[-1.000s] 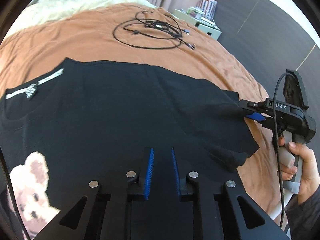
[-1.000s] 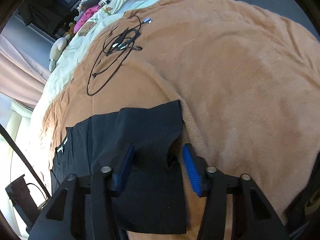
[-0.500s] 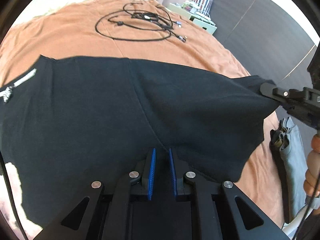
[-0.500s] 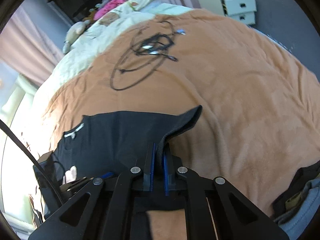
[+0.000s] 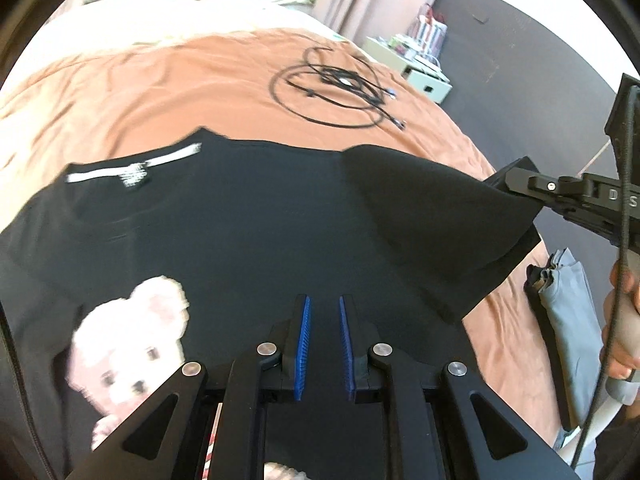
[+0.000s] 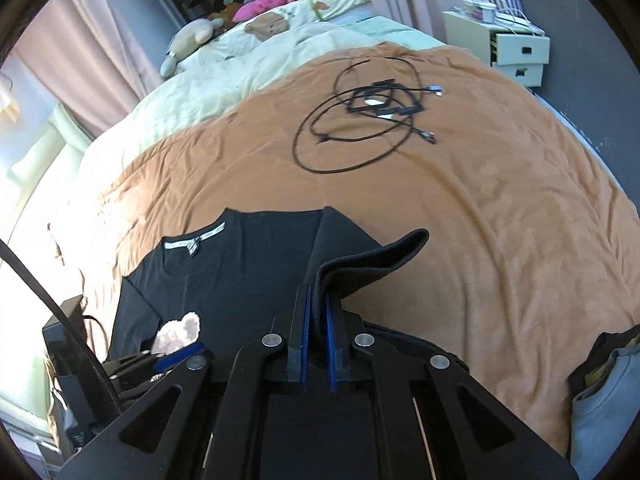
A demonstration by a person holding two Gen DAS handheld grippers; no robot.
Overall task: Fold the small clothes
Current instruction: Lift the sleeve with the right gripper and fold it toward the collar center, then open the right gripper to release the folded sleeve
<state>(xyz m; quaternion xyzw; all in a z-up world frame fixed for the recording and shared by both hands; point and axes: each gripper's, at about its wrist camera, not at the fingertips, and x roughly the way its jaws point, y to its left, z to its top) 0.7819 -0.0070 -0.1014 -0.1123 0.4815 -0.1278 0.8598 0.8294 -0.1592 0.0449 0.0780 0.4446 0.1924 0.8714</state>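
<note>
Sleeve fold is the step in hand, I judge. My right gripper [image 6: 316,312] pinches the sleeve [image 6: 372,258] of the black T-shirt [image 5: 256,224], raised off the brown blanket [image 6: 500,208]. My left gripper [image 5: 323,340] has its jaws nearly together with shirt fabric between them; I cannot tell whether the pads bite. The shirt lies face up at the blanket's near edge. Next I should carry the sleeve inward across the chest and lay it flat before letting go.
</note>
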